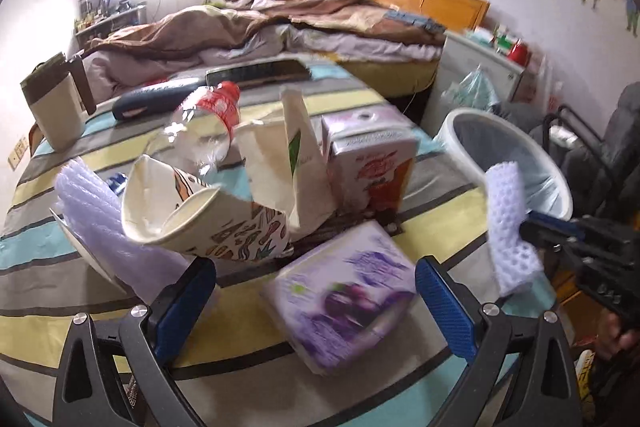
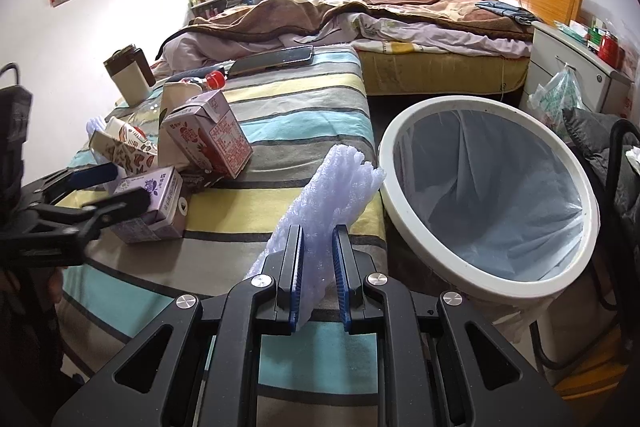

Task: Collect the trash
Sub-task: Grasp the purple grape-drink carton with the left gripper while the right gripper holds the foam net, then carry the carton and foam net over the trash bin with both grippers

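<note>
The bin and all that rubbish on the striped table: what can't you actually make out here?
- Bin bottom: right wrist view, folds of its liner cover it.
- Purple carton print: left wrist view, motion blur.
- Plastic bottle: right wrist view, mostly behind the strawberry carton.
- Foam net lower end: right wrist view, pinched inside the right gripper.

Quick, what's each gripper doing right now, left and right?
Left gripper: open, jaws around the purple carton, not gripping it.
Right gripper: shut on the white foam netting, beside the bin.
</note>
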Tool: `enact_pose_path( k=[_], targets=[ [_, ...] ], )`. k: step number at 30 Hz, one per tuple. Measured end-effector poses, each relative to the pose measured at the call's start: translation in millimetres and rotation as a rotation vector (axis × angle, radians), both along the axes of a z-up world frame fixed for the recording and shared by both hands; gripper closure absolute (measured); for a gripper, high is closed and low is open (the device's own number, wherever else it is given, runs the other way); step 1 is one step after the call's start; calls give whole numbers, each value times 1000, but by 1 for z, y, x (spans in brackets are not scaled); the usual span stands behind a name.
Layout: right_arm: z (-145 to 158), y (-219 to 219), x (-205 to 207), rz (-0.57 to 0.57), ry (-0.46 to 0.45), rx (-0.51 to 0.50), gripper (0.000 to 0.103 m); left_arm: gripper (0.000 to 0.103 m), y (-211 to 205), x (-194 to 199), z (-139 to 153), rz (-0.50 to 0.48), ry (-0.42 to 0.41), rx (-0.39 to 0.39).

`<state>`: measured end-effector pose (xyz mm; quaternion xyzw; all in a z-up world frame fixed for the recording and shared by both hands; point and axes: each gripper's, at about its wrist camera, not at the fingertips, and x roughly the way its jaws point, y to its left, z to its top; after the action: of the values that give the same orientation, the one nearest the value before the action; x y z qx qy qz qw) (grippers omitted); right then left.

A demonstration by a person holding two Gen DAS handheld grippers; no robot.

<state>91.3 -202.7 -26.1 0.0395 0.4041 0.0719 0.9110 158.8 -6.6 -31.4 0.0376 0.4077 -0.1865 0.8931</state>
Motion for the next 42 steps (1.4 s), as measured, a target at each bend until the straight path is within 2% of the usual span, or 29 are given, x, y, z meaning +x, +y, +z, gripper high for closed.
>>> enact_pose_path(
  k=[3,6,14,19,21,23,26,29,31,33,34,42],
  targets=[
    [0,0,0,-3,2,4,86,2,-6,-5,-1,-43,4,-2],
    [0,1,0,-2,3,1,86,2,-8,-10,-6,-65,44,-19],
    [-3,-1,0,-10,8,5,86,2,-15,-42,0,-142,78,-110],
    [-3,-1,-1,-9,9,0,86,2,-12,-45,12,-90,-33,-12],
    [-3,-1,-2,-8,8,-1,86,2,-11,-35,11,-85,-17,-2],
    [-3,-1,-2,-9,8,2,86,2,-17,-27,7,-122,5,5],
    [-3,0,-1,-10,12,0,86,9,-27,-17,-5,-134,61,20],
    [-3,0,-1,-8,10,0,86,13,-28,-14,-9,-127,84,-4],
    [-2,0,-2,-7,11,0,86,20,-27,-13,-9,-128,87,-24],
    [-2,0,-2,-4,10,-2,86,31,-26,-13,-8,-128,87,-22],
    [-2,1,-2,-1,11,-3,86,33,-25,-14,-8,-128,88,-21],
    [-1,1,-1,2,8,1,86,37,-21,-18,-7,-86,93,-46]
  ],
)
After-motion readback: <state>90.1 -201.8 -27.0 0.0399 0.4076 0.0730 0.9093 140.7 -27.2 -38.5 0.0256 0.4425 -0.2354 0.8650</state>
